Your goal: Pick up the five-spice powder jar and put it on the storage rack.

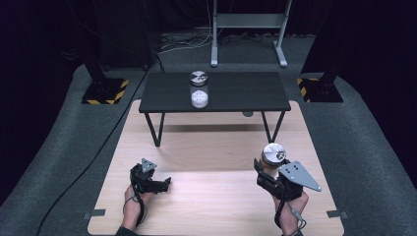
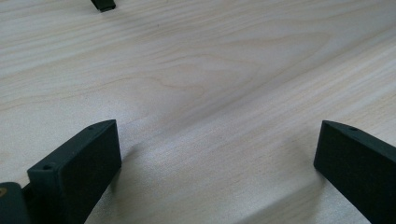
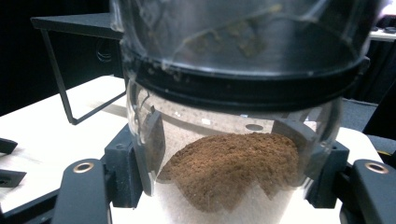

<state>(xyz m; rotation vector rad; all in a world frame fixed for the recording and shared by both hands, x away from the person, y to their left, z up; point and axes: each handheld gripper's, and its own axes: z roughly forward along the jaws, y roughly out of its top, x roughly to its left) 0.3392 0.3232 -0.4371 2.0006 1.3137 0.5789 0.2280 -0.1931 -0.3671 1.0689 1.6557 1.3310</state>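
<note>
At near right of the light board (image 1: 216, 196) in the high view, the right gripper (image 1: 265, 173) has its jaws clamped on a jar (image 1: 273, 156) w/ a silver lid, held upright, prob. so the contents don't shift while it's carried; my read is it's headed for the black shelf (image 1: 231, 93) at the far end, where a 2nd jar (image 1: 198, 89) w/ white stuff stands left of centre. The left gripper (image 1: 164, 184) lies low at near left, jaws pointing right, holding nothing, looks parked to stay out of the way. Count here: 2 jars, 2 grippers, 1 shelf, 1 board. In the left gripper view the left gripper (image 2: 215, 158) has its jaws wide apart over bare board (image 2: 196, 70), nothing between them; a small black bit (image 2: 103, 4) at the far edge, can't tell what. In the right gripper view the right gripper (image 3: 229, 140) grips the jar (image 3: 233, 177) on both sides below its black collar, pads pressed on the glass; brown powder is heaped inside, w/ what seems a paler layer under it. Grip sits low on the body, likely for a steady hold. Shelf (image 3: 74, 22) shows far left. 1 jar, 2 pads on it.
</note>
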